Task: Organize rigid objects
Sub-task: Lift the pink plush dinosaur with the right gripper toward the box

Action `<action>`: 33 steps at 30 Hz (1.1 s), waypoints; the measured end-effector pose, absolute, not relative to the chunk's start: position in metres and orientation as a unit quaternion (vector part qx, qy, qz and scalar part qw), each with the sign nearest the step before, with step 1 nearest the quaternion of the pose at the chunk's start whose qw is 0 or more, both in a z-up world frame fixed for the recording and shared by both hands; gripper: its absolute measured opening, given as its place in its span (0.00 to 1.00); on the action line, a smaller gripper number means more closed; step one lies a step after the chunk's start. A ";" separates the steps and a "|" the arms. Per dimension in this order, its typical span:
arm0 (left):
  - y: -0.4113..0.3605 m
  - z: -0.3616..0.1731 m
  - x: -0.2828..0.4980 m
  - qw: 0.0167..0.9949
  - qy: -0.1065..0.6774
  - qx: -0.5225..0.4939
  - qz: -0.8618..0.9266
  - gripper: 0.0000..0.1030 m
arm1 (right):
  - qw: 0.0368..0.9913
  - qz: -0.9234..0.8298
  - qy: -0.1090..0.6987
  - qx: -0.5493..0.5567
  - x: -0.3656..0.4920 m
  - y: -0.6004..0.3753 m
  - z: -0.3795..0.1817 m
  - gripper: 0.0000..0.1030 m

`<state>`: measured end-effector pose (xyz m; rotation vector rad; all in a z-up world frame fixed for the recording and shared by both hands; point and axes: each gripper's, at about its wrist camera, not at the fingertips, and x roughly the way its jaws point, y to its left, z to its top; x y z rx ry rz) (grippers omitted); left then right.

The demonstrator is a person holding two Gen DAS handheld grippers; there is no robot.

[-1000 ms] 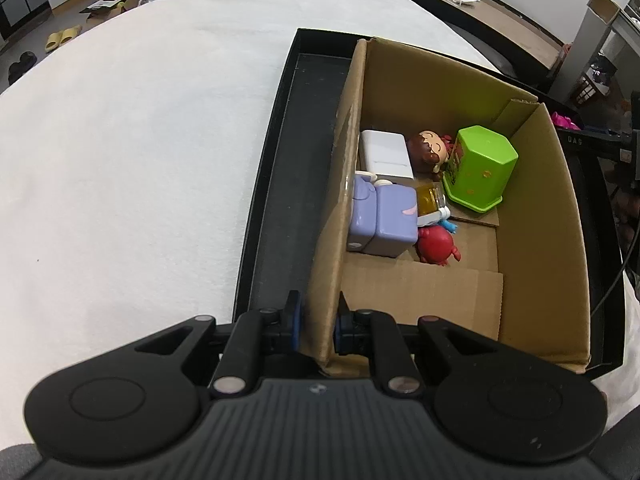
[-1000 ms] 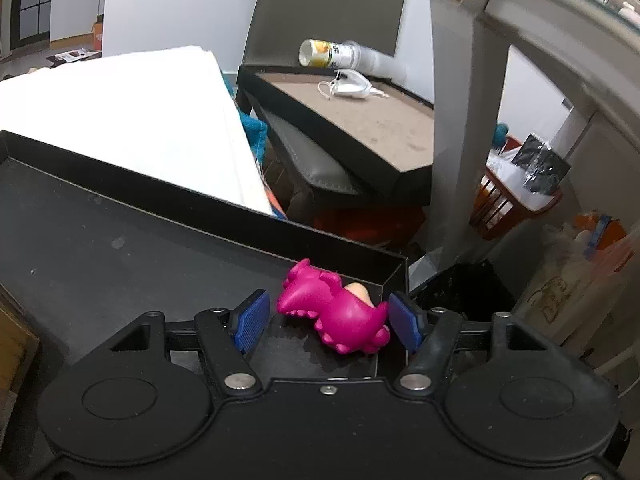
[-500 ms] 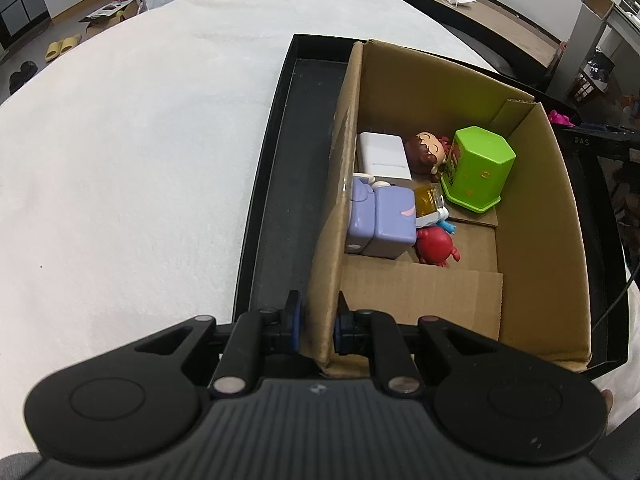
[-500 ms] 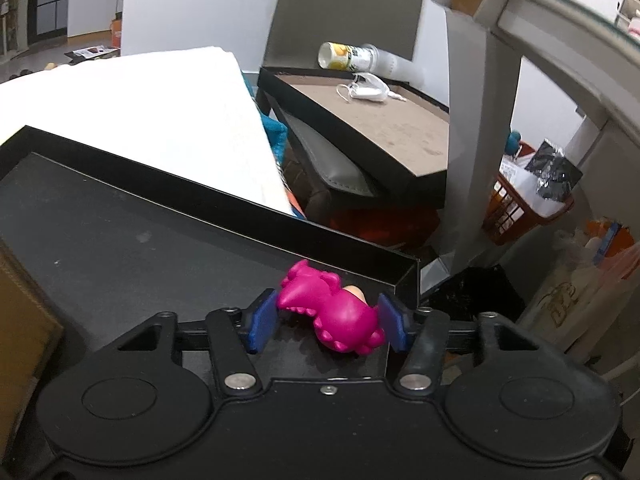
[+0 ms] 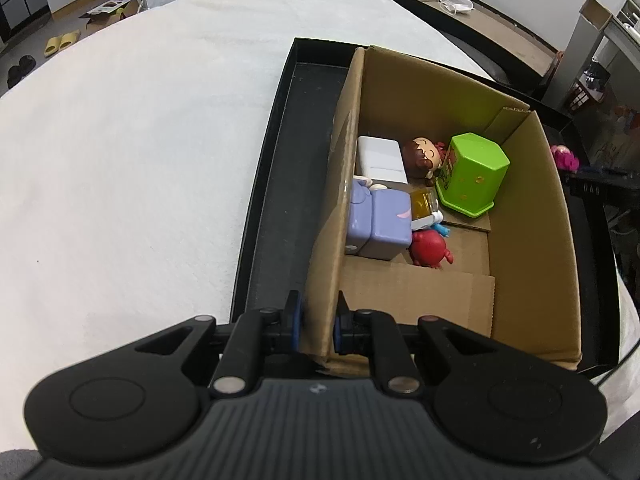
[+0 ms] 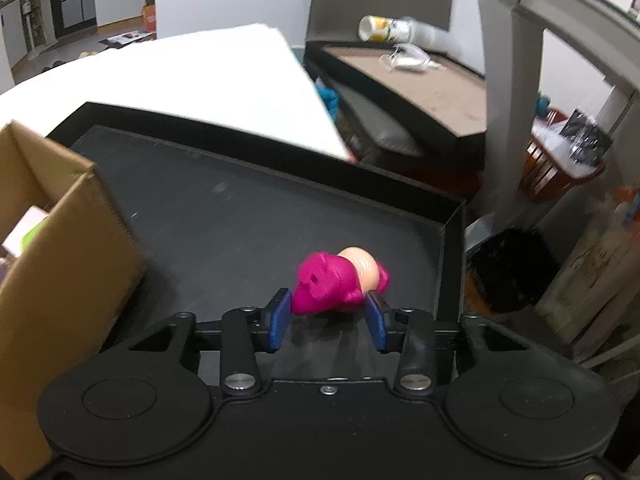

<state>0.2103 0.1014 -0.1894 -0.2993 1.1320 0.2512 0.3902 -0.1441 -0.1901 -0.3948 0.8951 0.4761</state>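
My left gripper is shut on the near left wall of the cardboard box. Inside lie a green hexagonal container, a lilac block toy, a white box, a brown-haired doll head, a red round figure and a small yellow item. My right gripper is shut on a magenta toy figure and holds it above the black tray, to the right of the box. The toy also shows in the left wrist view, beyond the box's right wall.
The black tray holds the box and lies on a white cloth-covered table. Beyond the tray's far edge are a dark side table with a bottle, a grey frame post and an orange basket.
My right gripper has closed on the magenta toy, lifted it off the tray and swung left so the box comes into view. My left gripper has kept its hold on the box wall.
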 end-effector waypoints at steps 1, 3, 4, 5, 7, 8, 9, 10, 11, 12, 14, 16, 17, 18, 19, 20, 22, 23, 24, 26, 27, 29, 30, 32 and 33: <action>0.102 -0.189 0.210 0.827 0.532 -0.141 0.118 0.14 | 0.852 0.231 0.431 -0.188 0.388 -0.143 -0.191 0.38; 0.102 -0.188 0.209 0.828 0.531 -0.141 0.117 0.14 | 0.847 0.235 0.440 -0.185 0.387 -0.143 -0.192 0.38; 0.102 -0.188 0.209 0.828 0.530 -0.140 0.117 0.14 | 0.846 0.233 0.444 -0.180 0.389 -0.143 -0.192 0.38; 0.102 -0.187 0.209 0.829 0.529 -0.140 0.117 0.14 | 0.847 0.232 0.446 -0.174 0.389 -0.145 -0.190 0.38; 0.102 -0.187 0.208 0.829 0.528 -0.140 0.117 0.14 | 0.849 0.233 0.447 -0.158 0.391 -0.148 -0.185 0.39; 0.102 -0.187 0.208 0.830 0.528 -0.139 0.117 0.14 | 0.849 0.237 0.448 -0.150 0.391 -0.149 -0.183 0.40; 0.102 -0.187 0.208 0.830 0.527 -0.141 0.118 0.14 | 0.848 0.242 0.449 -0.143 0.391 -0.151 -0.181 0.42; 0.102 -0.187 0.207 0.830 0.526 -0.141 0.118 0.14 | 0.847 0.246 0.450 -0.138 0.391 -0.152 -0.180 0.43; 0.102 -0.188 0.207 0.830 0.526 -0.141 0.118 0.14 | 0.847 0.247 0.450 -0.140 0.391 -0.152 -0.180 0.45; 0.101 -0.188 0.207 0.831 0.526 -0.140 0.119 0.14 | 0.847 0.247 0.448 -0.145 0.391 -0.152 -0.181 0.49; 0.101 -0.188 0.207 0.831 0.526 -0.138 0.118 0.14 | 0.848 0.237 0.445 -0.163 0.392 -0.151 -0.184 0.55; 0.100 -0.188 0.208 0.832 0.526 -0.134 0.117 0.14 | 0.847 0.234 0.448 -0.167 0.395 -0.151 -0.188 0.57; 0.100 -0.188 0.208 0.832 0.527 -0.132 0.117 0.14 | 0.846 0.235 0.449 -0.168 0.396 -0.150 -0.190 0.57; 0.100 -0.188 0.209 0.832 0.527 -0.131 0.116 0.14 | 0.844 0.234 0.450 -0.170 0.398 -0.150 -0.194 0.57; 0.100 -0.188 0.209 0.831 0.528 -0.130 0.116 0.14 | 0.844 0.233 0.451 -0.174 0.399 -0.149 -0.196 0.57; 0.100 -0.188 0.209 0.831 0.528 -0.129 0.115 0.14 | 0.843 0.230 0.452 -0.181 0.400 -0.148 -0.200 0.57; 0.100 -0.188 0.209 0.831 0.529 -0.129 0.114 0.14 | 0.839 0.226 0.457 -0.189 0.404 -0.146 -0.207 0.56; 0.100 -0.188 0.209 0.831 0.529 -0.131 0.114 0.14 | 0.838 0.227 0.459 -0.190 0.405 -0.146 -0.210 0.54; 0.100 -0.188 0.209 0.831 0.529 -0.132 0.114 0.14 | 0.839 0.229 0.457 -0.186 0.404 -0.147 -0.209 0.53; 0.100 -0.188 0.209 0.831 0.528 -0.133 0.115 0.14 | 0.837 0.232 0.463 -0.176 0.406 -0.148 -0.208 0.41; 0.100 -0.188 0.209 0.831 0.528 -0.132 0.115 0.14 | 0.837 0.229 0.466 -0.174 0.406 -0.148 -0.207 0.40; 0.100 -0.188 0.210 0.831 0.528 -0.134 0.115 0.14 | 0.836 0.226 0.468 -0.177 0.403 -0.149 -0.206 0.40; 0.100 -0.188 0.209 0.831 0.528 -0.135 0.115 0.14 | 0.835 0.228 0.469 -0.178 0.402 -0.149 -0.206 0.40; 0.102 -0.187 0.209 0.831 0.527 -0.140 0.113 0.14 | 0.832 0.232 0.470 -0.180 0.397 -0.148 -0.202 0.40; 0.103 -0.187 0.208 0.831 0.526 -0.144 0.113 0.14 | 0.832 0.234 0.469 -0.180 0.396 -0.148 -0.200 0.40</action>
